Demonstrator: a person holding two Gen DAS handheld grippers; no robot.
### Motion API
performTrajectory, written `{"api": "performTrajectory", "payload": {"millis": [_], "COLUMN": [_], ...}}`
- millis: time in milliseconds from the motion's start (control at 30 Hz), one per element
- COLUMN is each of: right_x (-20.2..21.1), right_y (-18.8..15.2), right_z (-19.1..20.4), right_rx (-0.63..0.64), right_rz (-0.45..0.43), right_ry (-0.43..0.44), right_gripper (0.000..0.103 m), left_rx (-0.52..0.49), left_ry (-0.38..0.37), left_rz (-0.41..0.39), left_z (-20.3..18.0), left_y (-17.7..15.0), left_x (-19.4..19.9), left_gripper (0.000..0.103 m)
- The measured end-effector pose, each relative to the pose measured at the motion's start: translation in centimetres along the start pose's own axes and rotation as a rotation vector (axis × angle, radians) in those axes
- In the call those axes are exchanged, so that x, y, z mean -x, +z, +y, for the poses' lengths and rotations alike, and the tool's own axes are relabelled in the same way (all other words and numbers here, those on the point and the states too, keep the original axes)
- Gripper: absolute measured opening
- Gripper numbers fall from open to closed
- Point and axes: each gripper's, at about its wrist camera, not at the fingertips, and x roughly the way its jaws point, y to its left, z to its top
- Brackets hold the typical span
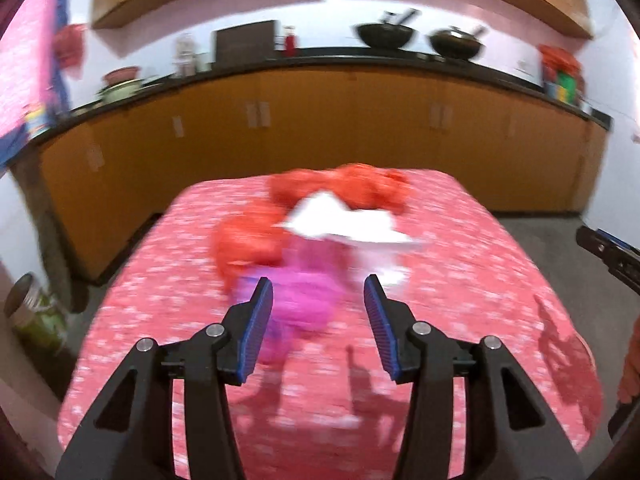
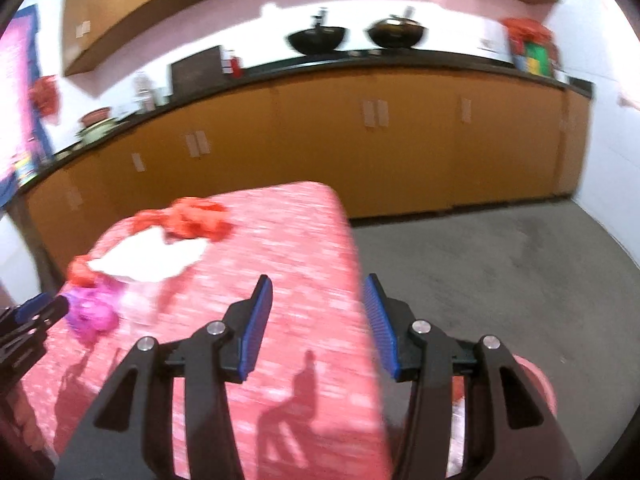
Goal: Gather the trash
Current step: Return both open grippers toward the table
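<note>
On a table [image 1: 480, 280] under a red-and-white patterned cloth lies a blurred heap of trash: a crumpled red plastic bag [image 1: 360, 188], white paper [image 1: 340, 220] and a magenta bag [image 1: 304, 292]. My left gripper [image 1: 319, 280] hangs open above the near side of the heap, the magenta bag showing between its blue pads with no contact. The right gripper [image 2: 319, 278] is open and empty over the table's right edge [image 2: 352, 264]. From there the red bag [image 2: 196, 216], white paper [image 2: 148, 260] and magenta bag [image 2: 92, 312] lie to its left.
A pink bin [image 2: 536, 384] stands on the grey floor [image 2: 500, 272] below the right gripper. Orange cabinets [image 1: 320, 128] with a black counter and two woks [image 1: 384, 36] run behind the table. A container [image 1: 36, 312] sits on the floor at left.
</note>
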Motion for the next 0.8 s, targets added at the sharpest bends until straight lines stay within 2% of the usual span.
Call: {"api": "performTrajectory", "payload": {"millis": [100,267,467,667,700,800], "right_x": [-0.7,-2.5,-5.4,-7.0,-7.3,-8.2], "right_y": [0.3,0.1,-0.3,-0.4,-0.4,-0.7], "right_z": [3.6,9.5,13.3,15.3,15.6,16.1], "right_rx": [0.031,0.101,0.142,0.182,0.189,0.202], "right_rz": [-0.002,0.009,0.053,0.085,0.096,0.124], "right_ry": [0.065,0.157,0.196,0.203,0.205,0.203], "right_gripper": [0.048,0.047,0.047,0.047,0.047,0.032], "left_rx": [0.030,0.068,0.092,0.105,0.108,0.119], "left_ry": [0.046,0.073,0.067,0.057,0.056,0.050], "left_rz": [-0.022,-0.045,-0.052,-0.051,-0.051,-0.048], "left_z": [2.6,5.3,7.0,7.7,7.8,7.9], "left_y": [0.2,0.4,0.2,0.3,0.3,0.3], "left_x": [-0.4,-1.5,-2.5,-3.3,-3.4,-3.8], "left_gripper": [0.048,0.048,0.050,0.050,0.050,0.050]}}
